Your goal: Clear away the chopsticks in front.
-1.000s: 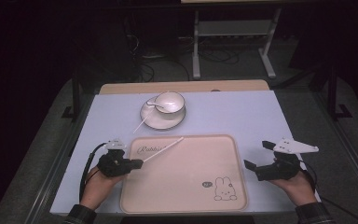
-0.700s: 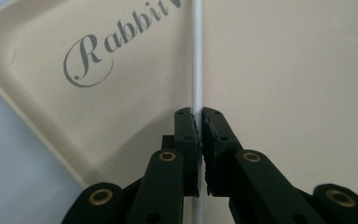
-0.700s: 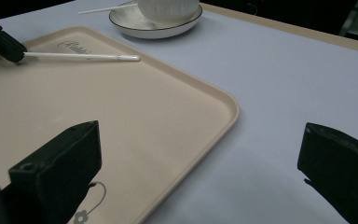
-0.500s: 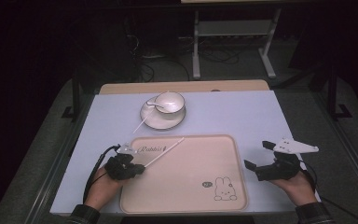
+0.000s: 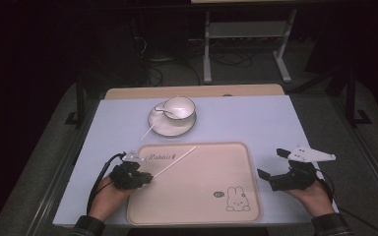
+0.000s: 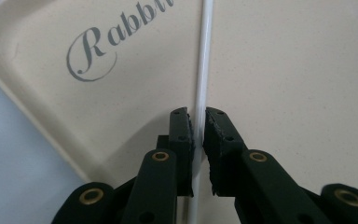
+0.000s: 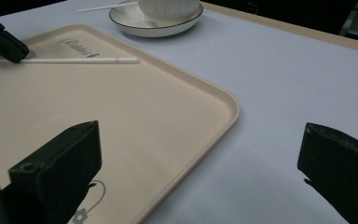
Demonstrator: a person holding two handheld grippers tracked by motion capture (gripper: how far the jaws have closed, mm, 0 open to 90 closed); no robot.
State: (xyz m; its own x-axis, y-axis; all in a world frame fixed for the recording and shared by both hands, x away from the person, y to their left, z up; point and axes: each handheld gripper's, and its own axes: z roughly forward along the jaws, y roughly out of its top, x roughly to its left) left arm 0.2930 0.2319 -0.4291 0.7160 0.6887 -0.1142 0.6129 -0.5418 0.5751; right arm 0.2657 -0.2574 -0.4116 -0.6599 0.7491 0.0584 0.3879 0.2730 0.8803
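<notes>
High view: a person seated at a pale blue table [image 5: 256, 118] works two hand-held grippers over a beige tray [image 5: 202, 196] printed with a rabbit [image 5: 236, 199] and the word "Rabbit". The left gripper [image 5: 145, 178], at the tray's 9 o'clock edge, has a thin white stick [image 5: 174, 161] between its jaws; the stick runs from there toward 1 o'clock across the tray's upper left part. In the left gripper view the jaws have just been easing apart: they stand narrow on either side of the stick [image 6: 203, 84], the left pad touching it and a slight gap showing at the right one. The right gripper [image 5: 270, 169] rests on the table just off the tray's 3 o'clock edge, jaws spread wide with nothing between them. At the tray's 12 o'clock, apart from it, a white cup [image 5: 178, 108] stands on a saucer [image 5: 170, 127], with a second white stick [image 5: 150, 130] leaning out toward 7 o'clock.
</notes>
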